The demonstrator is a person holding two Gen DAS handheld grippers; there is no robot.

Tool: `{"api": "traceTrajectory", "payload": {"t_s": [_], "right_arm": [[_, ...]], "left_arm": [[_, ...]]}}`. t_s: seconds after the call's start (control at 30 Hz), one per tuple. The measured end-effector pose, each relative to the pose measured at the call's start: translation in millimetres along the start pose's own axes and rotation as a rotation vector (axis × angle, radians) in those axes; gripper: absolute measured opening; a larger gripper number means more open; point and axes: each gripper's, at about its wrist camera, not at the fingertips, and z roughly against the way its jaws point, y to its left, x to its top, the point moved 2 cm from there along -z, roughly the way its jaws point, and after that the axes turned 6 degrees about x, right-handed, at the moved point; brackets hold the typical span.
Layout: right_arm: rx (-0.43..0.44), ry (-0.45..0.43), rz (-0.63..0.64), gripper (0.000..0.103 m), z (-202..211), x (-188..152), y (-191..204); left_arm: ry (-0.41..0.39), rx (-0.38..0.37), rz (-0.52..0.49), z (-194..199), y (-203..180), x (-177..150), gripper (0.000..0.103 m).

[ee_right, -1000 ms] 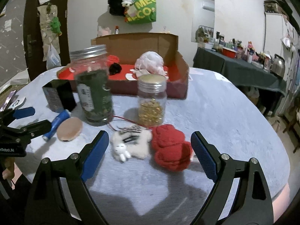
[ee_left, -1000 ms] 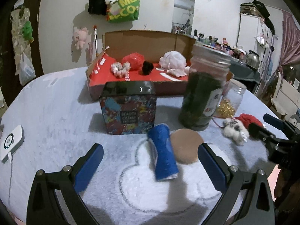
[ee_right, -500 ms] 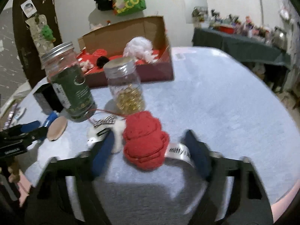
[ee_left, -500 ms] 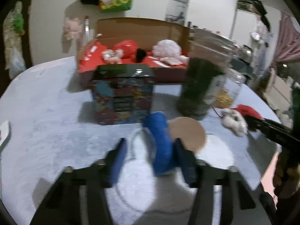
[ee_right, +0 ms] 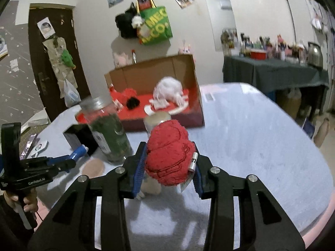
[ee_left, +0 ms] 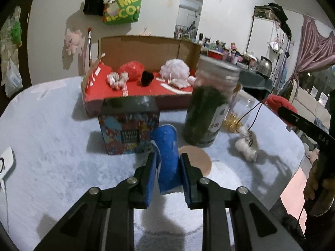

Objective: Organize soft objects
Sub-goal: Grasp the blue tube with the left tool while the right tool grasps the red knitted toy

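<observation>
On the pale fleece-covered bench (ee_left: 52, 146), the left gripper (ee_left: 168, 167) has its blue-padded fingers (ee_left: 151, 175) pressed on both sides of a rolled blue cloth (ee_left: 166, 156); the jaws are closing, with that roll between them. Its far end points toward a patterned tin (ee_left: 128, 129) just behind it. Beside the roll, to the right, lies a round tan puff (ee_left: 195, 161), flat on the bench, and behind the puff stands a tall jar of green stuff (ee_left: 206, 108) with a metal lid.

Over on the right side, the right gripper (ee_right: 168, 167) has its fingers (ee_right: 139, 167) clamped around a red knitted plush (ee_right: 169, 152), and its jaws are closing too. A white label sticks out from the plush by the right finger. From the left wrist view a thin dark cord runs from the red plush down to a small white plush (ee_left: 246, 146); whether that toy touches the bench or hangs just clear of it I cannot tell.

At the far edge of the bench sits an open cardboard box (ee_left: 146, 48) with a red floor, holding a fluffy white bundle (ee_left: 174, 71), a red bundle (ee_left: 130, 70), a small black thing (ee_left: 147, 78) and a pale knotted piece (ee_left: 116, 79)
</observation>
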Motion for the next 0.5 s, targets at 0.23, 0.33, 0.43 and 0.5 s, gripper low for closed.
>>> {"api": "traceTrajectory", "payload": {"t_s": [0.23,0.33,0.43,0.5], "right_arm": [[0.061,-0.044,0.004,0.037,7,10,16],[0.091,-0.030,0.014,0.037,4,5,25],[0.122,0.007,0.009,0.037,-6,-7,31],[0.137,0.054,0.001,0.037,-19,-19,35]], "left_arm": [[-0.021,-0.029,-0.024,6,-11,7,0.024],[-0.012,-0.038,-0.027,2,-15,6,0.024],[0.002,-0.043,-0.034,-3,-19,4,0.024],[0.017,-0.047,-0.037,-8,-22,1,0.024]]}}
